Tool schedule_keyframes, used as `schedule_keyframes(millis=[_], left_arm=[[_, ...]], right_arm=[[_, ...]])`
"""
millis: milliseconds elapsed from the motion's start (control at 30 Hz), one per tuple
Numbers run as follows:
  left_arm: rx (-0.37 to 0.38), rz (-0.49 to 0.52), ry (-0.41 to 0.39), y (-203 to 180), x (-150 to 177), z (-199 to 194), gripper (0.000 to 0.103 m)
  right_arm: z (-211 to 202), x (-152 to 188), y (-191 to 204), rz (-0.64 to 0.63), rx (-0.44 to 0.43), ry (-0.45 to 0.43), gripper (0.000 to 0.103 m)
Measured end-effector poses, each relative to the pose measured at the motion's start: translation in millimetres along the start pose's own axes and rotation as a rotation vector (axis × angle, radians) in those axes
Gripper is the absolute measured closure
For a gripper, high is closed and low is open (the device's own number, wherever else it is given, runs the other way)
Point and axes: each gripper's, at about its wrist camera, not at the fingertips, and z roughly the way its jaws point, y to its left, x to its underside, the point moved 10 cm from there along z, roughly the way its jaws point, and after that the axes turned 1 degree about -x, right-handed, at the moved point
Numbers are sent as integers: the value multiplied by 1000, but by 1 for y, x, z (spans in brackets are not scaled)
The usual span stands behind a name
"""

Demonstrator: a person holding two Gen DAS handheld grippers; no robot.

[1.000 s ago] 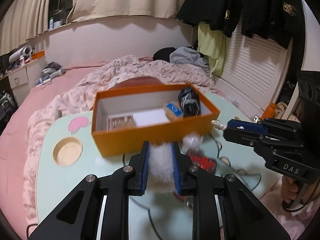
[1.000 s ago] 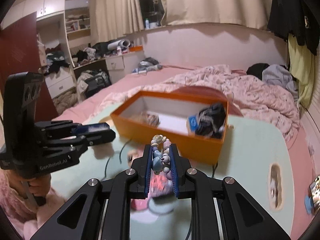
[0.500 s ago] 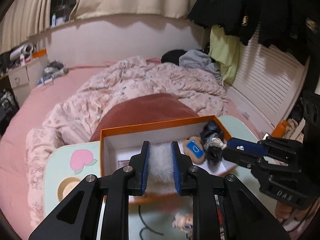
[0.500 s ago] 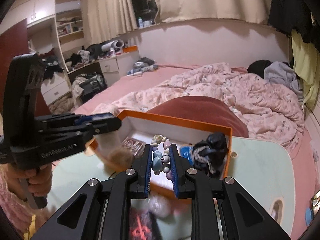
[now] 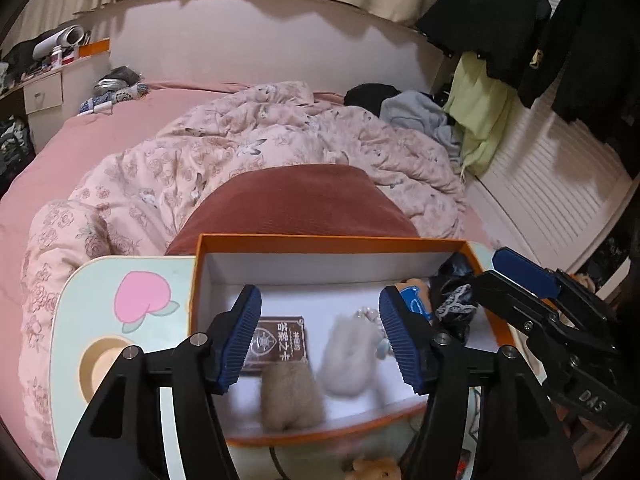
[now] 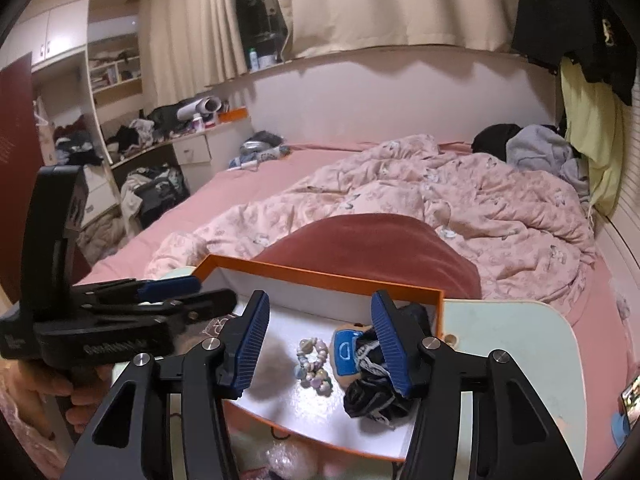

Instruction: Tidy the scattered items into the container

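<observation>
Both grippers have just let go over the orange box [image 5: 320,240], which sits on the pale green lap table [image 5: 132,276] near its far edge, against the bed.

The left gripper [image 5: 320,336] held a white fluffy pom-pom a moment ago; its jaws have just been opening and now stand about half apart with nothing pressed between the pads. The white fluffy pom-pom [image 5: 348,356] lies on the box floor below them, beside a tan fluffy pom-pom [image 5: 290,396] and a dark printed card [image 5: 276,342].

The right gripper [image 6: 320,344] carried a pastel bead bracelet; its jaws have likewise just been opening and are empty. The bead bracelet [image 6: 314,364] rests on the white floor of the box, close to a blue-faced toy [image 6: 345,350] and a bundle of black cord [image 6: 376,396] at the box's right end.

Two more items are therefore in the container. The job looks unfinished: a small plush figure [image 5: 374,470] and a cable remain on the table by its near edge, in front of the box.
</observation>
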Motion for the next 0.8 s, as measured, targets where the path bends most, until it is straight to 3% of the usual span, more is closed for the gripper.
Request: schedule_keyframes(millis=[200,400,600,767,800], left_arm=[[21,-18,1,-3,7,-30,36],[38,48,27,-12,61,-61,33],[-124,102,118,8,132,-57,33],[-167,102,161,13,159,-40,32],[-184,105,151,15,161,-39,29]], right_arm=[[-28,16,5,15,-12,14,48],[-62,71,15,7,-10,57,46],[-71,146,4,-27,107,183,45],[-64,180,1,-62,203,247,36],[-62,184,0,-65,212,260,30]])
